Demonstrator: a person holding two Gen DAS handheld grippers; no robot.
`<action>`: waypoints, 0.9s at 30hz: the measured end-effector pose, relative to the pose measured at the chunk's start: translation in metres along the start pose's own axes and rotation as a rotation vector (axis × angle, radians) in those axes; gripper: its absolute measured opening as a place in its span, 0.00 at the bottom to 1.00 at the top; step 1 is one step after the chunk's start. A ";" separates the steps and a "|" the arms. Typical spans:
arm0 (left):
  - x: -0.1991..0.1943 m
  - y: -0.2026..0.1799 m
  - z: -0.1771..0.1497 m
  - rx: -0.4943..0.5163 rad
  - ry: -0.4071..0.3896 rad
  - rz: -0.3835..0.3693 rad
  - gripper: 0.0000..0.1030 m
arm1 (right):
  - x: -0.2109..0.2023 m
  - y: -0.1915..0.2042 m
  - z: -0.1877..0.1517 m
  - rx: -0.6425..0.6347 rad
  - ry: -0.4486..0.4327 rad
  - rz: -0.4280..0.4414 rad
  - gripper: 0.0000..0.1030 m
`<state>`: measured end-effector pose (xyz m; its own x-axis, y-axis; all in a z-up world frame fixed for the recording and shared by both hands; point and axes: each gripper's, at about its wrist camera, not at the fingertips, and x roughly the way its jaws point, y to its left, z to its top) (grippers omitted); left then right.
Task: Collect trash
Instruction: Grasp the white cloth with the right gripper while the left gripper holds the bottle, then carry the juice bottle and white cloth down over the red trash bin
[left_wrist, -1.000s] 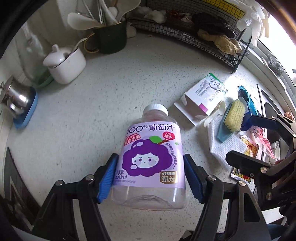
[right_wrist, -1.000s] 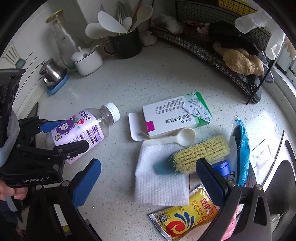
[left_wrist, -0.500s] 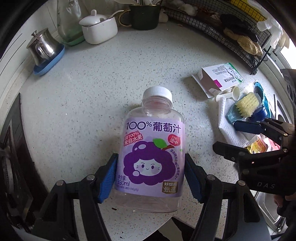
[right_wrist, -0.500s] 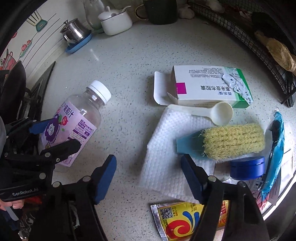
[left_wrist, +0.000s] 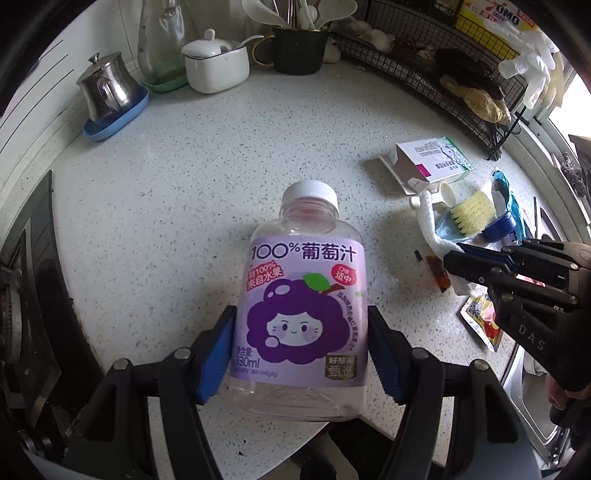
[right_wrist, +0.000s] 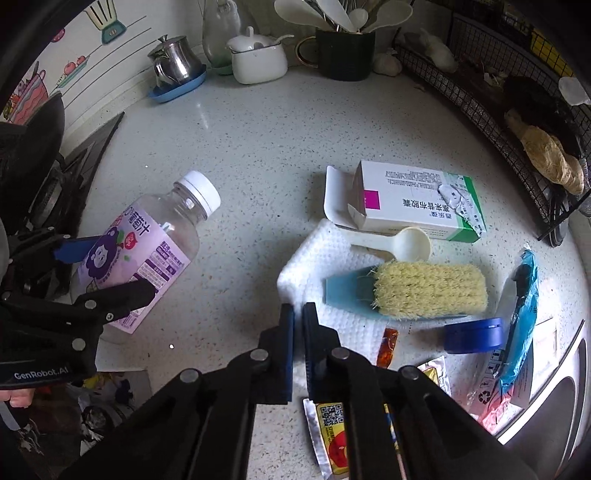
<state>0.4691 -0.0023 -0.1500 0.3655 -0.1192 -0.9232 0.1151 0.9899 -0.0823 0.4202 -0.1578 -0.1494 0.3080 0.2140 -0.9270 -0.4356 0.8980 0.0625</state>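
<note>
— Fingers first: what has the left gripper (left_wrist: 301, 354) got?

— Blue pads pressed on both flanks of the grape juice bottle (left_wrist: 303, 314), low on its purple label. Closed on it, firmly by the look.

— Which way does the bottle run?

— Long axis straight out along the fingers. White cap (left_wrist: 310, 192) at the far end, pointing toward the back of the desk (left_wrist: 207, 177); clear base nearest the gripper, out over the desk's front edge. It looks empty. From the right wrist view it tilts, cap up and away.

— And the right gripper (right_wrist: 298, 321)?

— Fingers drawn nearly together, only a thin slit between the pads. They sit at the near edge of the white paper towel (right_wrist: 321, 258); whether any of it is pinched between them, I can't tell.

— Around it?

— On the towel, a yellow-bristled brush (right_wrist: 428, 291) with a blue back and a white scoop (right_wrist: 406, 243). Just behind, an opened medicine box (right_wrist: 413, 203), lying flat. Right of the brush, a blue lid (right_wrist: 472, 336) and a blue wrapper (right_wrist: 524, 306); nearer, sauce sachets (right_wrist: 336, 439).

— The room?

— Speckled white kitchen desk. At the back a steel pot (left_wrist: 107, 88) on a blue dish, a white sugar bowl (left_wrist: 216, 68), a dark mug of utensils (left_wrist: 299, 48). Black wire rack (left_wrist: 461, 88) along the right, stove at the left.
</note>
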 end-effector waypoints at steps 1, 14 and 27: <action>-0.005 0.002 -0.002 0.000 -0.010 -0.004 0.64 | -0.007 0.004 -0.002 -0.002 -0.014 -0.001 0.04; -0.065 0.014 -0.020 0.024 -0.134 -0.018 0.64 | -0.081 0.030 -0.033 0.028 -0.142 0.005 0.04; -0.114 0.020 -0.091 0.053 -0.180 -0.059 0.64 | -0.114 0.065 -0.052 0.011 -0.202 -0.010 0.04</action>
<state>0.3457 0.0377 -0.0803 0.5157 -0.1931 -0.8347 0.1877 0.9761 -0.1098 0.3127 -0.1439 -0.0587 0.4759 0.2769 -0.8348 -0.4227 0.9044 0.0590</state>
